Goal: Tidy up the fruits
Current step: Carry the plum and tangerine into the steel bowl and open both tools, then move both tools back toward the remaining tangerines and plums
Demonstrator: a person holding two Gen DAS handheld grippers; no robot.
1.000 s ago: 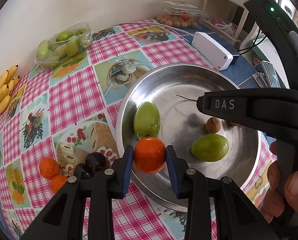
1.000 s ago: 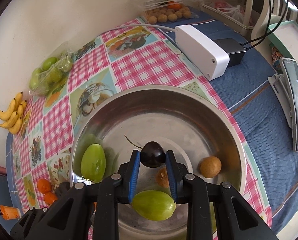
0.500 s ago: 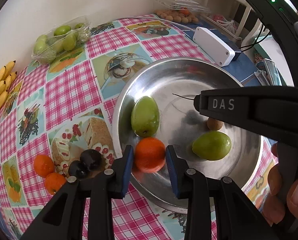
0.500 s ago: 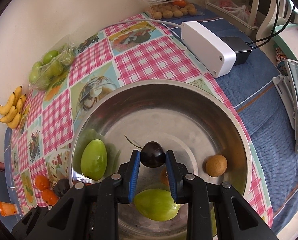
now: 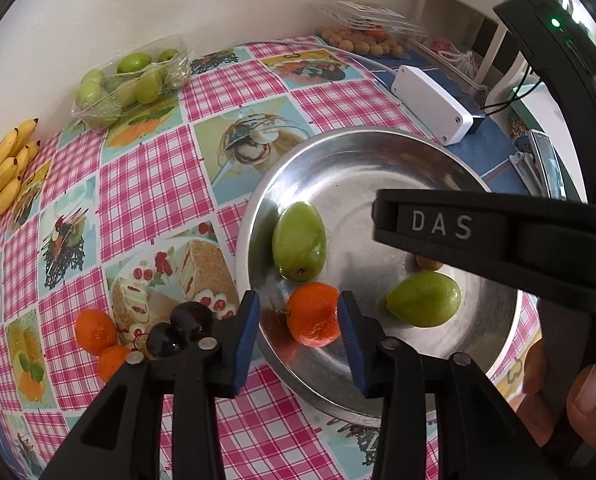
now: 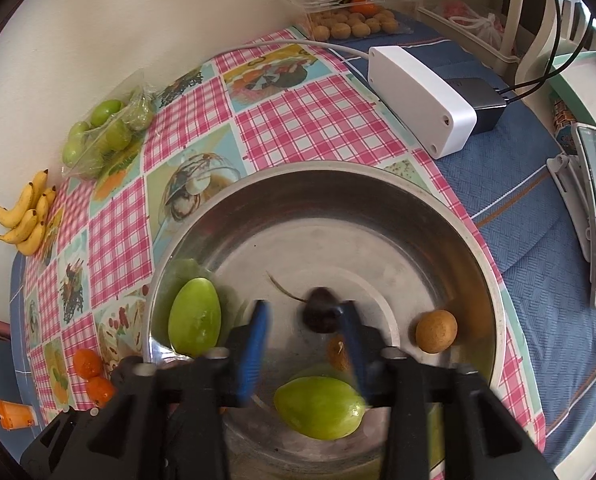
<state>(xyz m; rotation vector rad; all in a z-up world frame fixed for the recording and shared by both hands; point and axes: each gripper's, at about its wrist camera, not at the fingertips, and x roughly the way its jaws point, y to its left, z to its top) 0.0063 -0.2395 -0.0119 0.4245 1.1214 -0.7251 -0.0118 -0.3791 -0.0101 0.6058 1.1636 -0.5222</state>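
Both hand-held grippers have just been opened over the metal bowl (image 5: 493, 364). An orange (image 5: 313, 314) is seen loose inside the left hand-held gripper (image 5: 299, 320); a cherry (image 6: 319, 312) is seen freed by the right hand-held gripper (image 6: 303, 332), against its right finger.

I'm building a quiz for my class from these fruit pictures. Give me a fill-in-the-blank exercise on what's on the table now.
1. The orange between the left tongs lies in the metal ____.
2. The bunch by the wall at the far left is ____.
3. The box beyond the bowl is coloured ____.
4. The bowl holds ____ big green fruits.

Missing words: bowl; bananas; white; two
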